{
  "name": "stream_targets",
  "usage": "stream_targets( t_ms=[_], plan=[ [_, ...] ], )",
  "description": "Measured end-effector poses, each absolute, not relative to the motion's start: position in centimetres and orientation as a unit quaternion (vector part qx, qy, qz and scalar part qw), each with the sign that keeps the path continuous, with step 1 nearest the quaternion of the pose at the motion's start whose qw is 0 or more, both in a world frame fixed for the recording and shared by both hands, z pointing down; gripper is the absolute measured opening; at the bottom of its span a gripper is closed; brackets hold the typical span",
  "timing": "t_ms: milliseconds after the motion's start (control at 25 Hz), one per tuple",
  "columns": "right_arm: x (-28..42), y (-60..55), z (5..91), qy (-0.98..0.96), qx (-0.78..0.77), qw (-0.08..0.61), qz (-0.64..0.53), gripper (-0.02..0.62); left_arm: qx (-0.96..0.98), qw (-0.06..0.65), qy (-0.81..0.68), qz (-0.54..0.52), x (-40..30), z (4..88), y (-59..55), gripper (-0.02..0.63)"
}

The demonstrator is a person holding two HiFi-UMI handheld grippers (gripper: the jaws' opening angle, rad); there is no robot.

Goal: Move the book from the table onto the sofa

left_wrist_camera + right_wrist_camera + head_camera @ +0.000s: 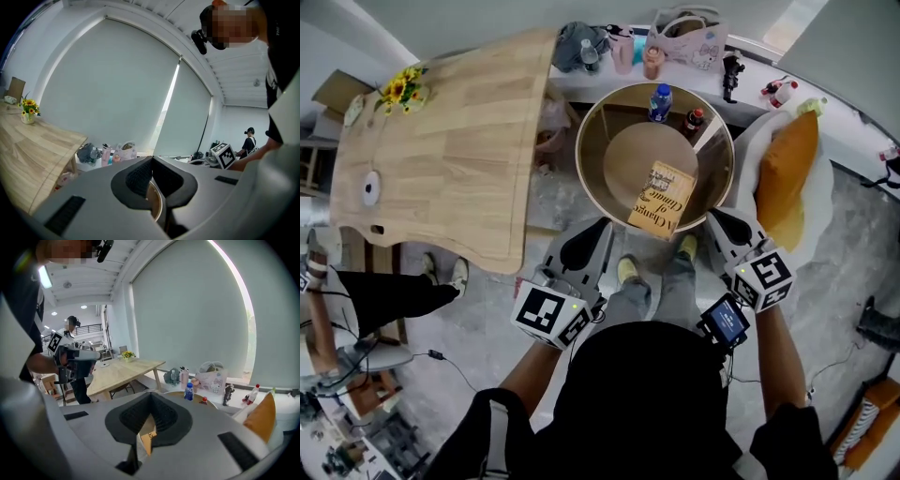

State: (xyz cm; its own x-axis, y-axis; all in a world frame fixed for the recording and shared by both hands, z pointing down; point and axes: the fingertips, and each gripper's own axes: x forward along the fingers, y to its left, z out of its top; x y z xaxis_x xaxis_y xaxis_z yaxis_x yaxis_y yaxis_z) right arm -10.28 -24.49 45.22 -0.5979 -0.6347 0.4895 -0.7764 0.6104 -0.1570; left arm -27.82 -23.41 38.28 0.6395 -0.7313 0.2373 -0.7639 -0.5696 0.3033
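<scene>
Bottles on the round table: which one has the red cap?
The small dark bottle has the red cap. The other one, the taller clear bottle to its left in the head view, has a blue cap and a blue label.

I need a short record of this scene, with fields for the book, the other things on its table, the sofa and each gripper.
book: lies flat on the round table, near its front edge
also on table: blue bottle, small red-capped bottle
sofa: white, right of the table, with an orange cushion
left gripper: jaws together, empty, short of the table rim
right gripper: jaws together, empty, near the book's corner
task state: book not yet picked up
</scene>
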Motion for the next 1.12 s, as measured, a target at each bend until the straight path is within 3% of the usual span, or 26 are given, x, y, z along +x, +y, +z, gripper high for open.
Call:
stream_targets(
  t_ms=[320,760,840,1120],
  plan=[
    [-9.4,-24.3,55.4,-0.838,0.428,0.148,0.306,0.006,0.879,0.222,-0.414,0.079,-27.3,43.4,-22.8,0.014],
    [-7.4,-21.2,76.8,-0.686,0.527,0.112,0.489,0.009,0.877,0.261,-0.386,0.117,-24.9,53.4,-24.6,0.014],
    [-7.6,-19.8,80.1,-0.652,0.533,0.093,0.532,0.156,0.877,0.265,-0.383,0.121,-24.8,54.5,-24.9,0.014],
    [-8.8,-18.3,87.9,-0.544,0.565,0.013,0.62,0.295,0.87,0.269,-0.389,0.139,-25.5,55.6,-25.8,0.014]
  ],
)
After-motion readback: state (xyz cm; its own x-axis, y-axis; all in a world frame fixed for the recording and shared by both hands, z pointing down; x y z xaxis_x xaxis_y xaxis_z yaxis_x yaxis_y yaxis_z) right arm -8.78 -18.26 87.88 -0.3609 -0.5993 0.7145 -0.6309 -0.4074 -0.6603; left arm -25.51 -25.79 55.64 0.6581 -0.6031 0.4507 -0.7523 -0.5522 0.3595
